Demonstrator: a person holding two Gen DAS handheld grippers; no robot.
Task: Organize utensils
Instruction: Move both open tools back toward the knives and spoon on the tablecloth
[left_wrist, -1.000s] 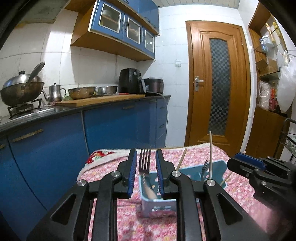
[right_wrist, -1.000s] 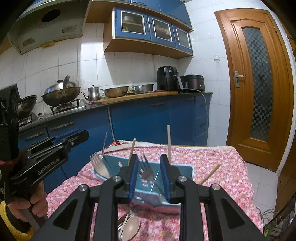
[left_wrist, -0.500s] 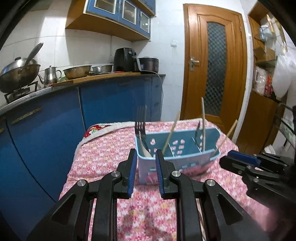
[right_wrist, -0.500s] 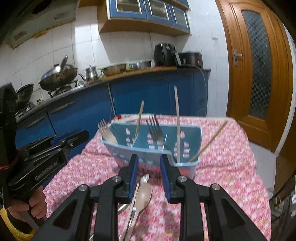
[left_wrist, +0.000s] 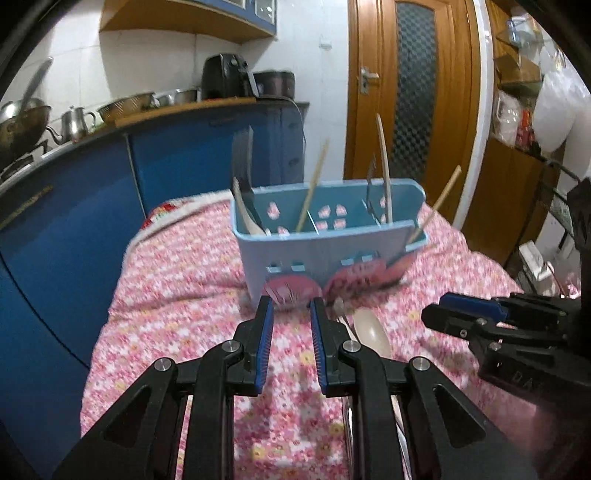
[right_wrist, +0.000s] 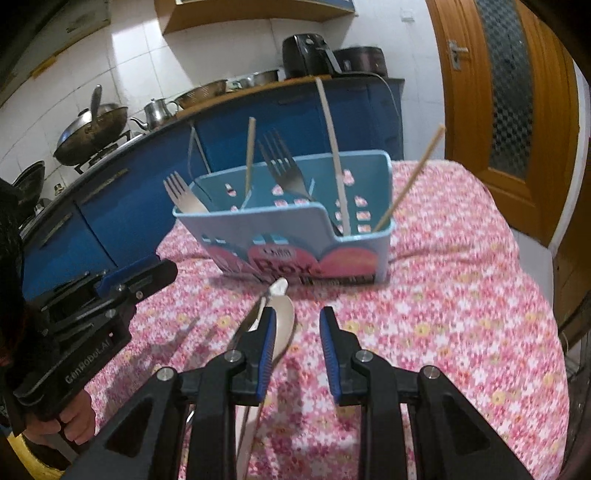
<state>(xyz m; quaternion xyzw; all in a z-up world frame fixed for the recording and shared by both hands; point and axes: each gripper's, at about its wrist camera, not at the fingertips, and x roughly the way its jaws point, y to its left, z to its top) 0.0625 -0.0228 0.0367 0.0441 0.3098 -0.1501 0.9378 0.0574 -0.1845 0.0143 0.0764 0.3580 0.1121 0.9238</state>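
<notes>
Pink floral tabletop (right_wrist: 461, 295), blue caddy (right_wrist: 295, 236) mid-cloth, bare cloth right; left tongs (left_wrist: 290, 314) and right tongs (right_wrist: 295, 325) part-open, empty.

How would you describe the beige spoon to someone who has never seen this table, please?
Find the pink floral tablecloth and the light blue utensil box standing on it. The beige spoon lies flat on the cloth just in front of that box, among a few loose utensils, while the forks and chopsticks stand inside the box.
</notes>
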